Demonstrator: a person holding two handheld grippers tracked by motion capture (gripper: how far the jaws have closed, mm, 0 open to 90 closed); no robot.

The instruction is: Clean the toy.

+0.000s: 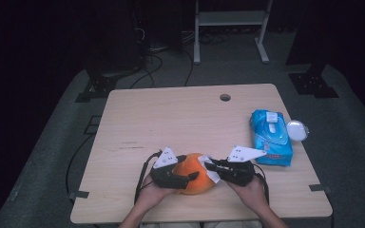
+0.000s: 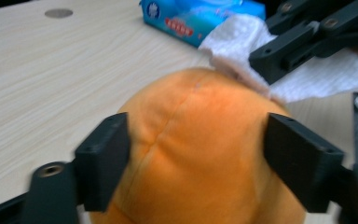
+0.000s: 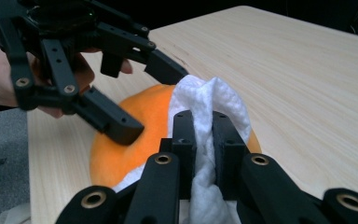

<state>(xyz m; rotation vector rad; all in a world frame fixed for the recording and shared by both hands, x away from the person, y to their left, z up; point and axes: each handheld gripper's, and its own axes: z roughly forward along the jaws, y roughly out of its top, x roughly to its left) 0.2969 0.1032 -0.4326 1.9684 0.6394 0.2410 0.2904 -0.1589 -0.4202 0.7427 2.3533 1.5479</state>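
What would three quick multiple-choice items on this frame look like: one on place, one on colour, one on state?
1. Where does the blue wipes pack lie?
A. by the table's right edge
B. by its left edge
C. on the floor

2. What colour is the soft ball?
A. green
B. orange
C. black

3. What does the right gripper hold?
A. nothing, jaws wide open
B. the pack
C. a white wipe

Answers: 1 A, the high view shows it right of both hands; 2 B, orange in all views; 3 C, the right gripper view shows its jaws pinched on the wipe, laid against the ball.
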